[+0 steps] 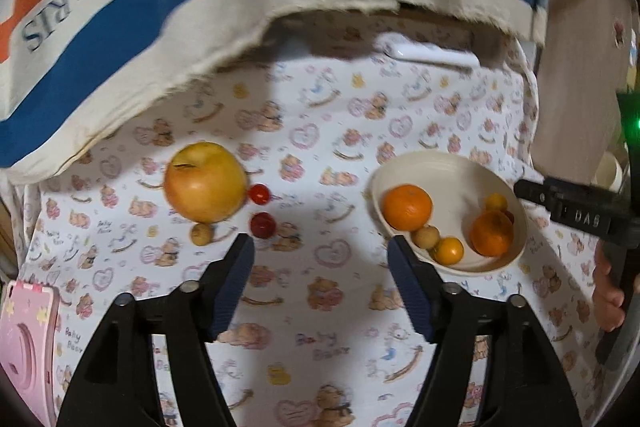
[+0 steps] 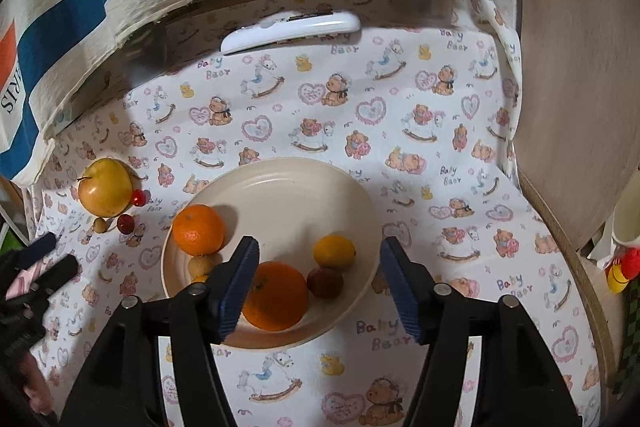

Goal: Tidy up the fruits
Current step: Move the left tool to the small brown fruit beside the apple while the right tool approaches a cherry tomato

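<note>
A cream plate holds two oranges, a small yellow fruit, a dark red fruit and a small brown one. My right gripper hangs open just above the plate's near side, nothing pressed between its pads. To the left on the cloth lie a yellow apple, two small red fruits and a small brown fruit. My left gripper stands open over bare cloth, between that group and the plate.
A striped cloth bag marked PARIS overhangs the far left. A white remote lies at the back. A pink object sits at the near left edge, and a round wooden panel borders the right. A hand holds the right gripper's body.
</note>
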Tool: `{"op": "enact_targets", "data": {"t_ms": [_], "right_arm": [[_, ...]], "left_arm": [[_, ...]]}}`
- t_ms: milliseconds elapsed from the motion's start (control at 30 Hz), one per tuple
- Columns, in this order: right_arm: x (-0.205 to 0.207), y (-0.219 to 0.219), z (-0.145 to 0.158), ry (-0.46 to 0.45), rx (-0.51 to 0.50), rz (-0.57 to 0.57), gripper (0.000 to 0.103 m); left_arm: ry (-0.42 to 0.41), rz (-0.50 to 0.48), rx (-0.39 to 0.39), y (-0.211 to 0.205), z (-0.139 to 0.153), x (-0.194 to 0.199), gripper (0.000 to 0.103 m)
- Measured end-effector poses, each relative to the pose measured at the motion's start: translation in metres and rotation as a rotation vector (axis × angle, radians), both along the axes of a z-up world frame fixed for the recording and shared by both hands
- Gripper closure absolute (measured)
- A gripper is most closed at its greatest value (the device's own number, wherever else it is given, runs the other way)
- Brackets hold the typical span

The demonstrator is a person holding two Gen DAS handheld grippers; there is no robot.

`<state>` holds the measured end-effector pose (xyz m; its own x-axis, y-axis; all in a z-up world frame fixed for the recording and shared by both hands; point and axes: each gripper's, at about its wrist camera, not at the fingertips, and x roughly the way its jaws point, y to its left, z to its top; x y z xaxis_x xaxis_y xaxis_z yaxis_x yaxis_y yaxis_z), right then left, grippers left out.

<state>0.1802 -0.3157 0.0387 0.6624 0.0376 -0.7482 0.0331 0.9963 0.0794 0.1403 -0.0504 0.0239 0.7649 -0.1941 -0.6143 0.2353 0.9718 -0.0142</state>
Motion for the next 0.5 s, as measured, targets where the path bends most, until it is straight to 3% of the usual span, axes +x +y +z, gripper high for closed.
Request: {"op": "enact_targets", "data": {"t_ms": [200,500], "right_arm": [[-0.001,0.000,0.000,-0.028,0.007,-0.005,0.017],[0.001,-0.001,-0.006,-0.032,0.030,-0.020,0.016]], "left_arm": [[-0.046,0.042,0.018,0.023,0.001,0.002,0.009],[-0.061,0.119,0.012,0.066,-0.010,0.025,0.006]]}}
